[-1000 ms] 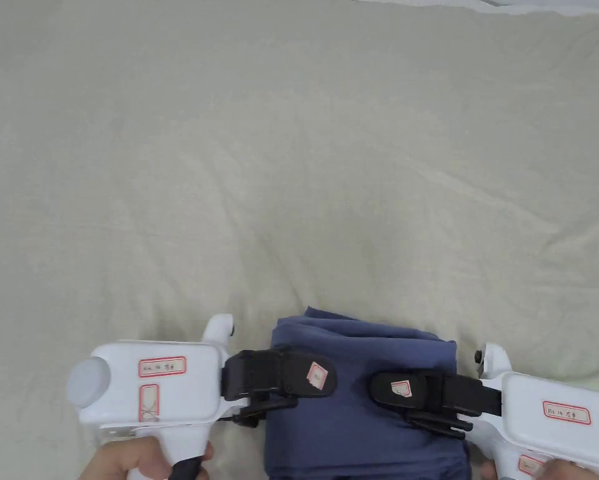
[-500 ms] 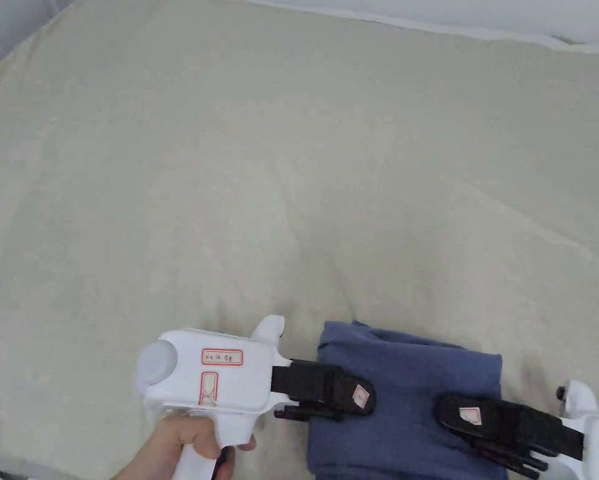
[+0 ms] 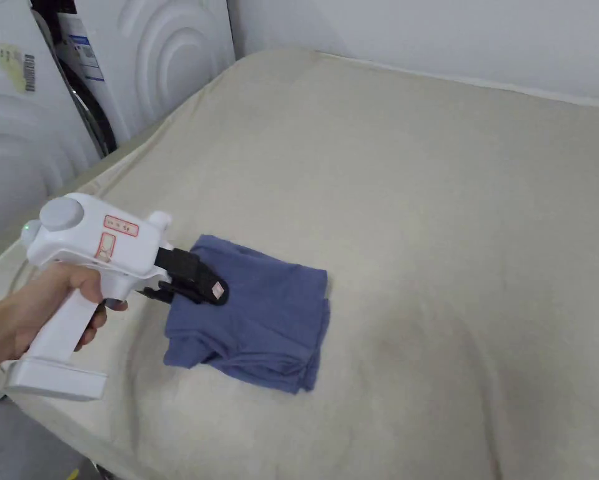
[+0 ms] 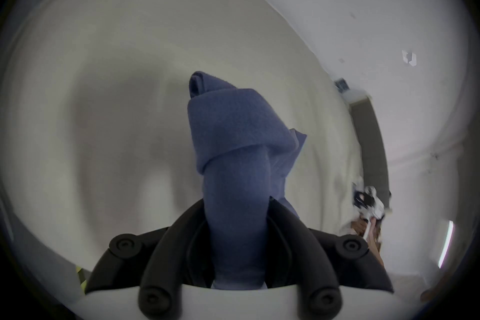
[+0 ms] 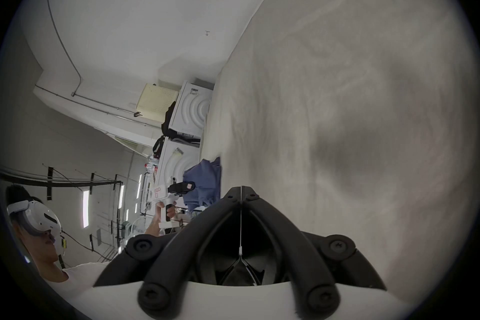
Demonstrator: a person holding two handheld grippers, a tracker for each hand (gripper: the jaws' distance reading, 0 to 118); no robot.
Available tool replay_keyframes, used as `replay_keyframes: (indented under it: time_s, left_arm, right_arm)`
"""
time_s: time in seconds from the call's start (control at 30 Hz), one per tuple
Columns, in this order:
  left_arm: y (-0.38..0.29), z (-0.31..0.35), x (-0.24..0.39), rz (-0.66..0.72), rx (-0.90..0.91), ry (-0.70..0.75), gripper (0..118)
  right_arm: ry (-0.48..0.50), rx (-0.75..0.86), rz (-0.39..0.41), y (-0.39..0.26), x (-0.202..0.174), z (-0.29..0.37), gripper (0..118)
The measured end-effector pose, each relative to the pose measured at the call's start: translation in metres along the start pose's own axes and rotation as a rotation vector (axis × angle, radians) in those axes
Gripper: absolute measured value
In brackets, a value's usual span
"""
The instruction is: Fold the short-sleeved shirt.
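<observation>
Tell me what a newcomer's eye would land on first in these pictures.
First, the folded blue shirt, the one dark shape on the pale bed, lying near its left edge. Next, the white left gripper at the shirt's left side, its black jaws shut on the cloth. In the right gripper view, the right gripper is closed and empty beside the bed.

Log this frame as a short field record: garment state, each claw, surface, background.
garment: blue shirt, folded into a compact bundle
left claw: shut on the shirt's edge, cloth between the jaws in the left gripper view
right claw: jaws together, holding nothing, off the shirt
surface: beige bed cover
background: white appliances beside the bed
</observation>
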State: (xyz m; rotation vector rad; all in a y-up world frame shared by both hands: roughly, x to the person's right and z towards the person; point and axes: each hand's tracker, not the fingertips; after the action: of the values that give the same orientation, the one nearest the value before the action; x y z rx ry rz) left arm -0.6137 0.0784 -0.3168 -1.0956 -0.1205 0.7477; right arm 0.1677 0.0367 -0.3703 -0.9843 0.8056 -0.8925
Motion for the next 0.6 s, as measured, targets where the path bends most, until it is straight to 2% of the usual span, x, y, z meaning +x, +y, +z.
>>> replay_keyframes:
  time_s: [0.2, 0.23, 0.3, 0.33, 0.4, 0.43, 0.53, 0.6]
  left_arm:
    - [0.038, 0.025, -0.026, 0.006, -0.037, 0.154, 19]
    - [0.042, 0.025, -0.026, 0.015, -0.045, 0.142, 20]
    - [0.045, 0.024, -0.021, 0.019, 0.014, 0.193, 21]
    - [0.044, 0.026, -0.017, -0.004, 0.048, 0.220, 36]
    - [0.042, 0.033, -0.015, -0.001, 0.137, 0.274, 112]
    - [0.041, 0.042, -0.012, 0.018, 0.178, 0.308, 118]
    - [0.032, 0.063, 0.002, 0.029, 0.288, 0.345, 118]
    - [0.024, 0.076, 0.014, 0.007, 0.270, 0.409, 118]
  right_arm:
    - [-0.044, 0.046, -0.007, 0.003, -0.013, 0.007, 1]
    - [-0.045, 0.048, -0.006, 0.002, -0.015, 0.008, 1]
    - [-0.043, 0.054, -0.011, 0.000, -0.018, 0.008, 1]
    - [-0.046, 0.057, -0.015, 0.002, -0.017, 0.009, 1]
    - [-0.051, 0.060, -0.013, 0.000, -0.022, 0.011, 1]
    - [-0.046, 0.062, -0.011, -0.001, -0.024, 0.013, 1]
    - [-0.020, 0.070, 0.005, 0.001, -0.031, 0.024, 1]
    - [-0.019, 0.079, 0.032, 0.002, -0.039, 0.035, 1]
